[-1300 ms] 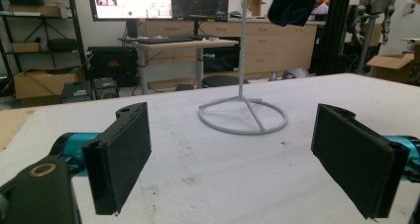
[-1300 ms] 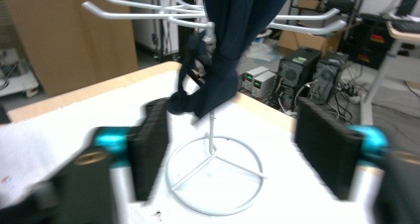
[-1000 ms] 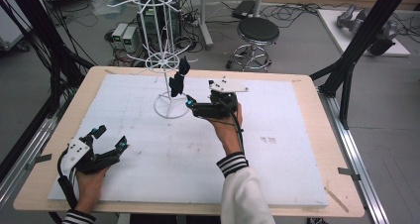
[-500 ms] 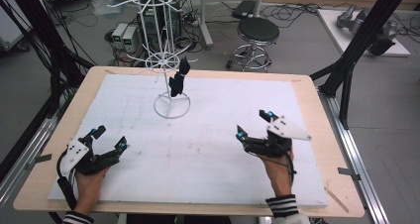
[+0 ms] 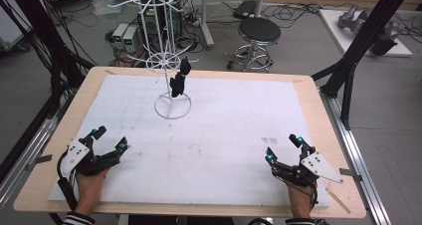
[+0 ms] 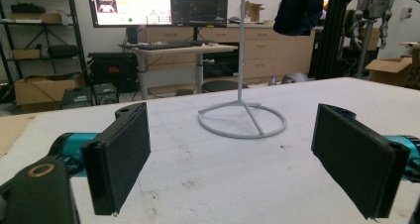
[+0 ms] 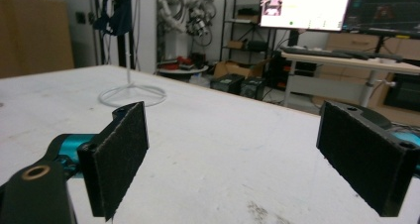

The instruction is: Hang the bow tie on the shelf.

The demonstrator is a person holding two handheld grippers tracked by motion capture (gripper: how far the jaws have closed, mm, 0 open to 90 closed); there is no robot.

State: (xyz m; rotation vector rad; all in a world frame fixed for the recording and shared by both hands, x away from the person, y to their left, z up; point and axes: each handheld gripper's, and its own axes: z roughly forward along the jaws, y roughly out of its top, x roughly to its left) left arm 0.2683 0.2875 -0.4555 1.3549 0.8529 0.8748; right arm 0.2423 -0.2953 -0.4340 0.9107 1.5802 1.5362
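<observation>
From my end I count two grippers — left gripper [image 5: 110, 140] and right gripper [image 5: 283, 148] — plus one white wire rack [image 5: 166, 60], one dark garment [image 5: 179, 78] hanging on it, and one stool [image 5: 259, 33].
</observation>
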